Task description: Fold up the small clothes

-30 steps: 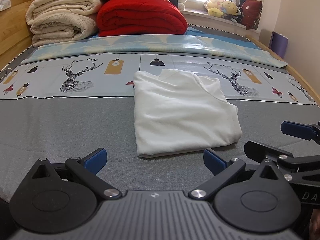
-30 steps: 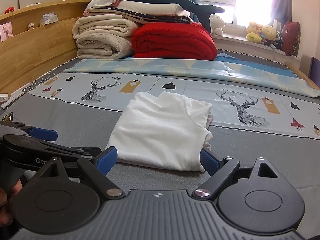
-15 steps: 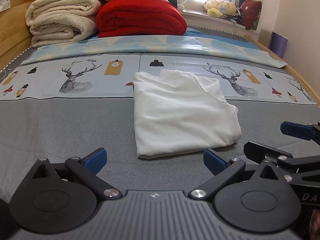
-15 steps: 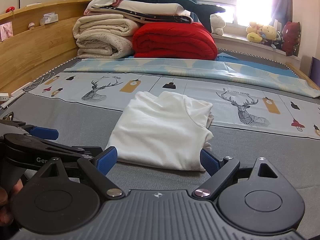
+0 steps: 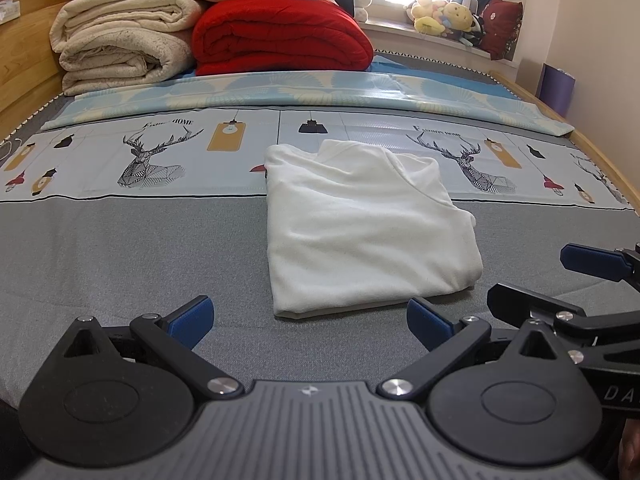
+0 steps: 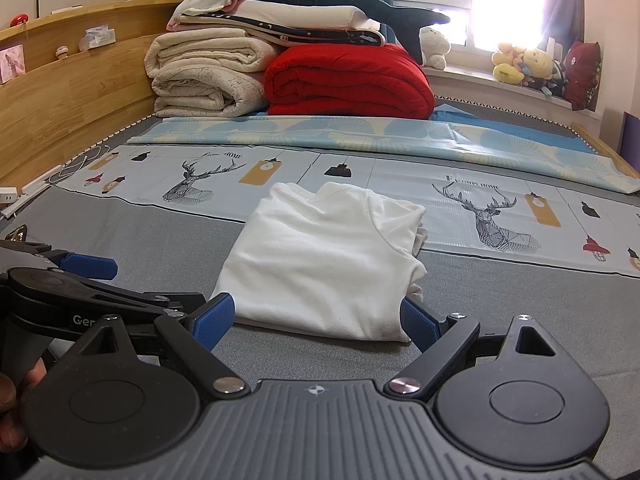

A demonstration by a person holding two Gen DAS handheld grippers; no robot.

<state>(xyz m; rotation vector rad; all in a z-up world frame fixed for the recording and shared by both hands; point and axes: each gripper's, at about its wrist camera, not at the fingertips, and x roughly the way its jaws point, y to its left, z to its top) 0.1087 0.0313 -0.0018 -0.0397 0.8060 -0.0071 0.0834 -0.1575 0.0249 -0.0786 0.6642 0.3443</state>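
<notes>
A white garment lies folded into a compact rectangle on the grey bed cover, its far end on the deer-print sheet. In the right wrist view the same garment sits just beyond the fingers. My left gripper is open, held back from the garment's near edge with nothing in it. My right gripper is open too, its blue pads either side of the near edge without gripping. Each gripper shows at the edge of the other's view.
Folded cream blankets and a red quilt are stacked at the head of the bed. A wooden headboard runs along the left. Plush toys sit on the windowsill. A light blue sheet crosses the bed.
</notes>
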